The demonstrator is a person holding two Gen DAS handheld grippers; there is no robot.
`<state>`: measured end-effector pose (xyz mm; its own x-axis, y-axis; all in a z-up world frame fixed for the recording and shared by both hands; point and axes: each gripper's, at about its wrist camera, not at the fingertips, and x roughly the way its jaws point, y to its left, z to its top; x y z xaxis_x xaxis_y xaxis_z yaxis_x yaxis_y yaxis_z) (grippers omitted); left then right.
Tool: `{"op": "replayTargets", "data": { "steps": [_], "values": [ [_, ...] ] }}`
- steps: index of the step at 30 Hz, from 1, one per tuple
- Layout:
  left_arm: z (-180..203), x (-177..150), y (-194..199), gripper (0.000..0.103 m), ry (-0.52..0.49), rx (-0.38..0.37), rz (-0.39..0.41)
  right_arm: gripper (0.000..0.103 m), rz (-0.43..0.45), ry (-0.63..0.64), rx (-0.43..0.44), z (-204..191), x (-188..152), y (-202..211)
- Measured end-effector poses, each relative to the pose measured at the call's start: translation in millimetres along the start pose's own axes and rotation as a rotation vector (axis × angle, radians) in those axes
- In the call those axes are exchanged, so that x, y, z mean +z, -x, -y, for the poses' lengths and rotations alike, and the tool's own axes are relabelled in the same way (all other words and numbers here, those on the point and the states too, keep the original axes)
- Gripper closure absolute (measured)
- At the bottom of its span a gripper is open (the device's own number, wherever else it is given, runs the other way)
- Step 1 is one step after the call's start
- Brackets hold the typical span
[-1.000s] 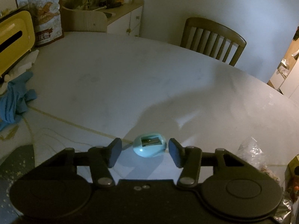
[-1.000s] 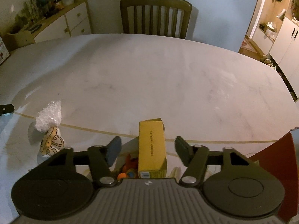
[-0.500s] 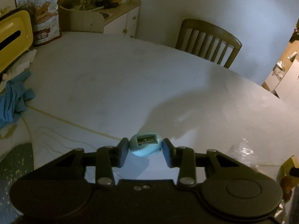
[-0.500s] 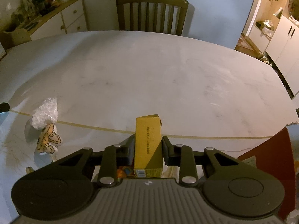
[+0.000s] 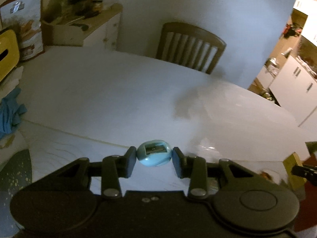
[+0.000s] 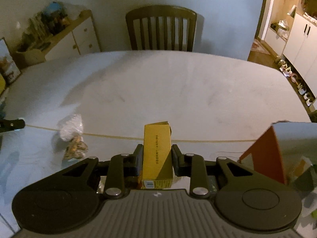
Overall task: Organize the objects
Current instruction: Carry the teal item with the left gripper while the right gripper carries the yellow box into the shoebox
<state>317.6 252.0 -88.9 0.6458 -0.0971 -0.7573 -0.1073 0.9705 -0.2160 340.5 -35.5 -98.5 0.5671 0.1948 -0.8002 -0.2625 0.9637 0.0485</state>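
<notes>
Through the left wrist view, your left gripper (image 5: pixel 154 156) is clamping the blue pencil sharpener (image 5: pixel 154 154) above the near part of the white table (image 5: pixel 118 91). Through the right wrist view, your right gripper (image 6: pixel 157 155) is pinching the yellow box (image 6: pixel 157 150), with a snack bag (image 6: pixel 73 136) lying left.

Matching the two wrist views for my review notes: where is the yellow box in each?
Left wrist: yellow box at the far right edge, low, partly hidden.
Right wrist: low centre, clamped in the right hand-held gripper.
Shared landmark: the slatted chair behind the table's far edge.
</notes>
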Motion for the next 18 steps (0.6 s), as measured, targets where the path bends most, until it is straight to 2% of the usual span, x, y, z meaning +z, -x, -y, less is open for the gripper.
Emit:
{"op": "replayTargets", "data": {
  "steps": [8,18],
  "values": [
    [46,-5,45,0.065,-0.068,-0.086,0.04,0.074,0.038,-0.037,0.041,12,-7,54],
    [124,-19,85,0.065,-0.17,-0.188,0.051,0.074,0.098,-0.07,0.079,38,-25,116]
  ]
}}
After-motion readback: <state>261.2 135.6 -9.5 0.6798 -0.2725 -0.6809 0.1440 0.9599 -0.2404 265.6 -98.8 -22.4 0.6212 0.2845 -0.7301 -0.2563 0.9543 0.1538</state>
